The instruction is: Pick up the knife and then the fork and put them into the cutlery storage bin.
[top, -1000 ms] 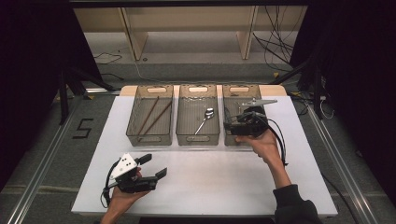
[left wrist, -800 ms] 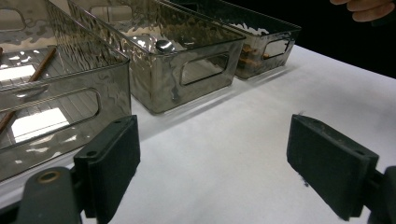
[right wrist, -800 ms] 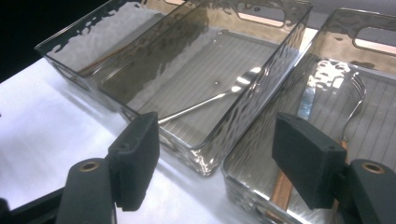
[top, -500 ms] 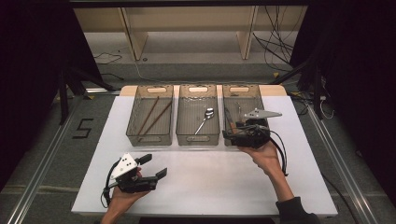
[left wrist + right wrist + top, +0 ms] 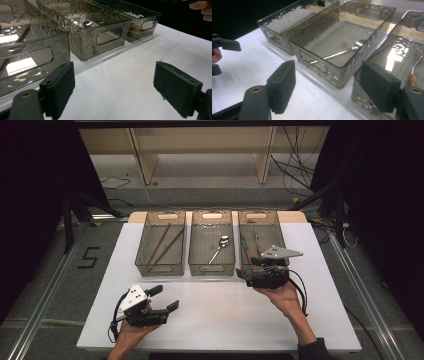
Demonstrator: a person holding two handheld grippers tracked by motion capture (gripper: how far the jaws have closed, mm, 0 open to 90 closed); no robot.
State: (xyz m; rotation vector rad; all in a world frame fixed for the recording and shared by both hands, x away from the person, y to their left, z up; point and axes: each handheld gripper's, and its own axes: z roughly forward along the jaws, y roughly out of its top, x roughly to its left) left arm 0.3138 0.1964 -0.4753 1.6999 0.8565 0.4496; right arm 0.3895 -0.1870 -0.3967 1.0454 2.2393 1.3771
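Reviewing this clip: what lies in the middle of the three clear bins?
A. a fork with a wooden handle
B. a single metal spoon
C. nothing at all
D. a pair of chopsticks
B. In the high view the middle bin holds one metal spoon, bowl toward the far end; the right gripper view shows the same spoon lying on the bin floor.

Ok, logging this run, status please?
Left tool open, empty, over white table. Right tool open, empty, by right smoked-plastic bin. Metal spoon in middle bin. Nothing blocking.
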